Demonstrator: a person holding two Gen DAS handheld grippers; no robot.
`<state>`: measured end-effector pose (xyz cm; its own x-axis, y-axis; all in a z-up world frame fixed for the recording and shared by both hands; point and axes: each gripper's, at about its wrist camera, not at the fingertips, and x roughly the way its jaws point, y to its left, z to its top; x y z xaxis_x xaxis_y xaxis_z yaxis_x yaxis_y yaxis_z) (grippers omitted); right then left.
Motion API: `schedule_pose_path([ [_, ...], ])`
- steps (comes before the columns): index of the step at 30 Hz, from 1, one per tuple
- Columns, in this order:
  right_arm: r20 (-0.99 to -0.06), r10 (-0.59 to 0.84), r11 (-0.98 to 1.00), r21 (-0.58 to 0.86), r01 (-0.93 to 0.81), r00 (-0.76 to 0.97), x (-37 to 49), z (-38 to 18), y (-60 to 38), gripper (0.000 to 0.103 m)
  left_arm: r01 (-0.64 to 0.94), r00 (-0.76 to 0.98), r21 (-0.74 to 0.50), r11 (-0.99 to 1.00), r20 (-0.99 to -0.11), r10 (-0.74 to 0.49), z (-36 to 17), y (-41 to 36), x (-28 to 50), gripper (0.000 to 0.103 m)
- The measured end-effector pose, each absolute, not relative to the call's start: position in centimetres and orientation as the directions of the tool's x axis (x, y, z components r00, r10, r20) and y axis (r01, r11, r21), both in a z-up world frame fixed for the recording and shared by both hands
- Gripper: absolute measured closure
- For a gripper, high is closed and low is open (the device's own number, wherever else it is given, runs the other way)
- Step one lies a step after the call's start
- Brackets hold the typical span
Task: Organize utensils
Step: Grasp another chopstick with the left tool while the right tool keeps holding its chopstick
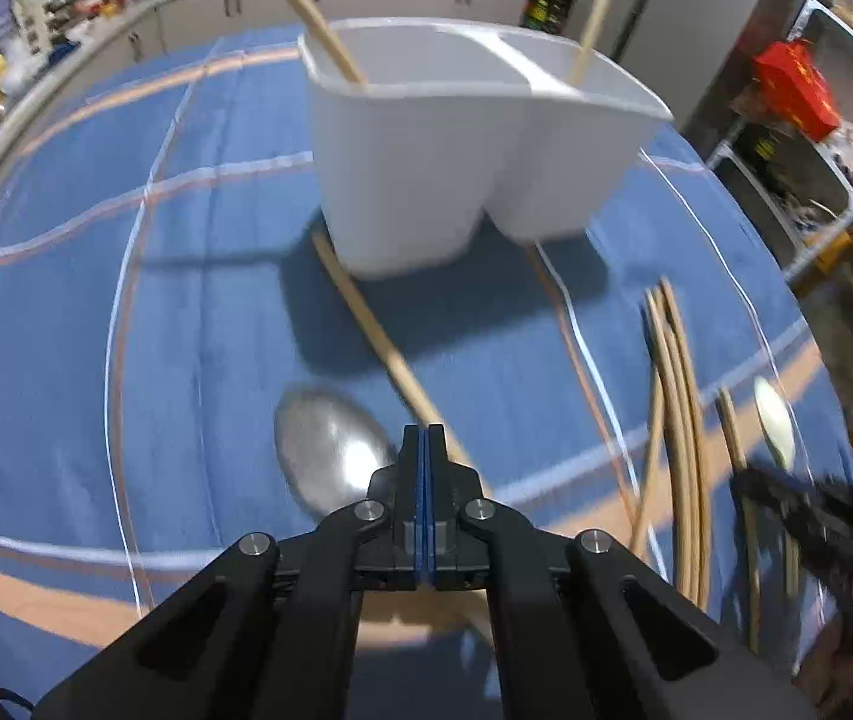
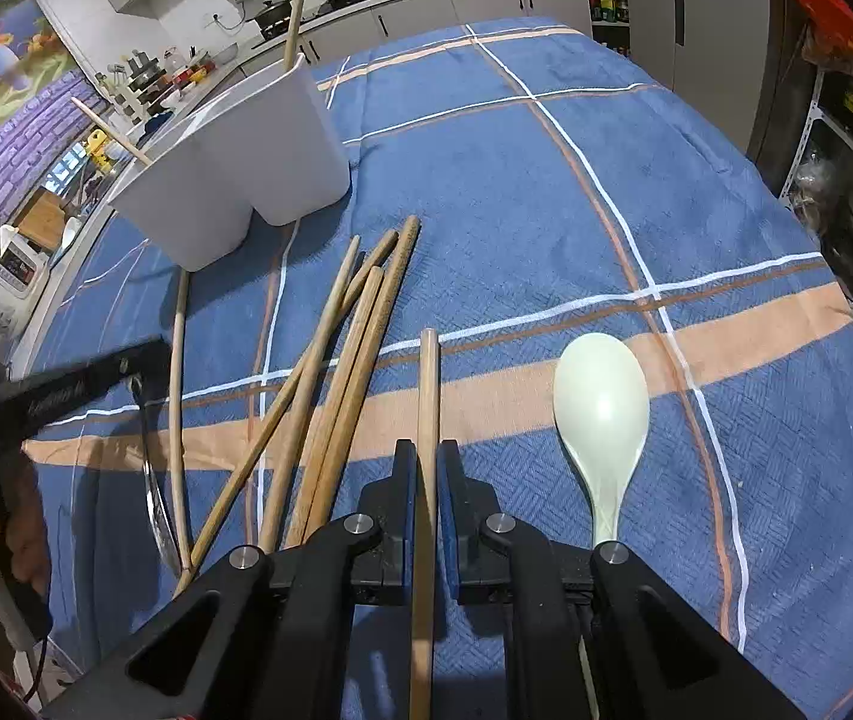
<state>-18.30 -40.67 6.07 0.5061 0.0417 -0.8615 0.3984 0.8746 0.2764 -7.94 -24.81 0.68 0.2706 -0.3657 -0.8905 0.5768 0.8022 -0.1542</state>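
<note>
right gripper (image 2: 428,468): clamped on a chopstick (image 2: 428,396), centre frame (light, stiff, slippery; best held mid-length).
left gripper (image 1: 425,450): fully closed, nothing held.

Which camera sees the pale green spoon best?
The right wrist view. The pale green spoon lies whole and sharp on the blue cloth, bowl and handle showing. The left wrist view catches only its blurred bowl near the right edge.

White two-compartment holder (image 2: 258,162) upright, loose wooden chopsticks (image 2: 336,396) and pale spoon (image 2: 601,408) beside.
</note>
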Motion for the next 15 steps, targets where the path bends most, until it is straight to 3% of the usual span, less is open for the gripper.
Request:
schedule_pose_path([
  [10, -0.867, 0.033, 0.886, 0.255, 0.387, 0.497, -18.8, 6.1, -40.4, 0.094, 0.506, 0.244, -0.286, 0.813, -0.857, -0.454, 1.6, -22.2, -8.0, 0.102],
  [14, -0.868, 0.032, 0.886, 0.254, 0.387, 0.496, -18.8, 6.1, -40.3, 0.094, 0.508, 0.265, -0.21, 0.835, -0.885, -0.383, 0.8, -25.5, -6.9, 0.075],
  [15, -0.869, 0.031, 0.888, 0.251, 0.386, 0.494, -18.7, 6.1, -40.3, 0.094, 0.505, 0.265, -0.195, 0.841, -0.892, -0.366, 0.6, -26.2, -6.5, 0.074],
])
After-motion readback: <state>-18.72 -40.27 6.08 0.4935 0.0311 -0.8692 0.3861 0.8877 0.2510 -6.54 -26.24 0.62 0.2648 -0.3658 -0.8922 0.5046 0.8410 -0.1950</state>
